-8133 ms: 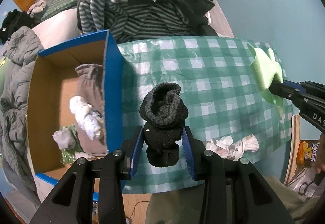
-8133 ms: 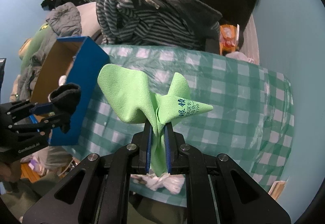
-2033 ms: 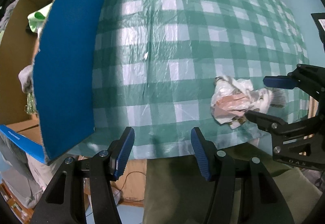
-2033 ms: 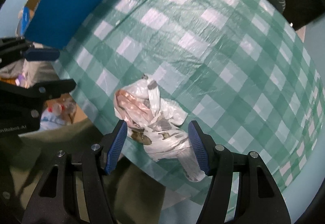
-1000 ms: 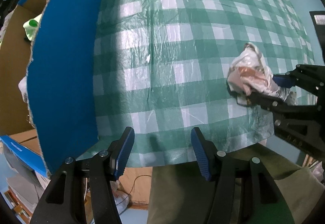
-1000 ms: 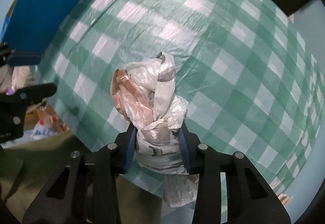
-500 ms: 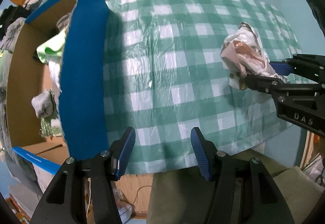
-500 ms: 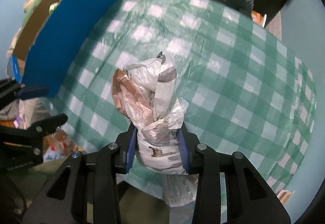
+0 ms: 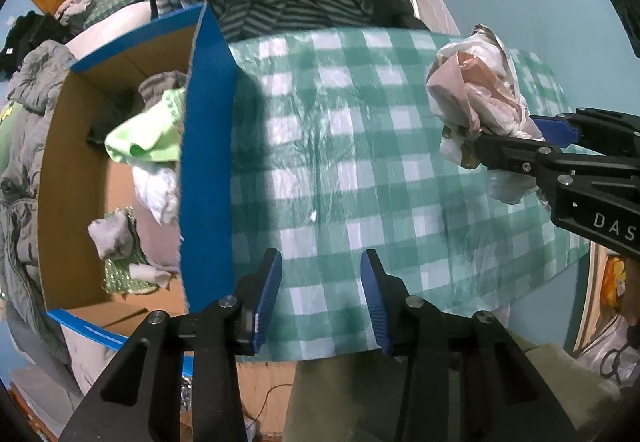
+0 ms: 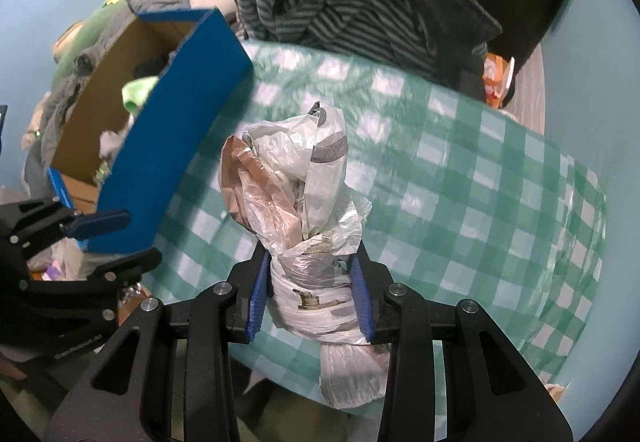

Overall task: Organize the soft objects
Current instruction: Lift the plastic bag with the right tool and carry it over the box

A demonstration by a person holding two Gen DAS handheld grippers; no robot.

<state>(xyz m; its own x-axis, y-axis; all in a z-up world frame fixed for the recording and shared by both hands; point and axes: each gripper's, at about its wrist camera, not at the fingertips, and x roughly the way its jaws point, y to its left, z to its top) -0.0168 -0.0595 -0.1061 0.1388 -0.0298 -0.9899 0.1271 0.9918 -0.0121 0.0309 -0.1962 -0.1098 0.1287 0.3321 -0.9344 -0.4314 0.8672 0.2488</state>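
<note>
The right gripper (image 10: 310, 292) clamps a crumpled plastic bag bundle (image 10: 296, 201), apparently lifted above the checked tablecloth (image 9: 360, 177). The left gripper (image 9: 320, 298), near the blue box (image 9: 208, 145), has just been closing, half-open, with nothing between its pads.

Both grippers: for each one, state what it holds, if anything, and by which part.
The right gripper clamps the crumpled plastic bags around the bundle's lower middle. The left gripper holds nothing; its jaws, just closing, stand apart over the checked tablecloth.

box (image 9: 208, 145) contents partly hidden, tablecloth (image 10: 460, 169) blurred
</note>
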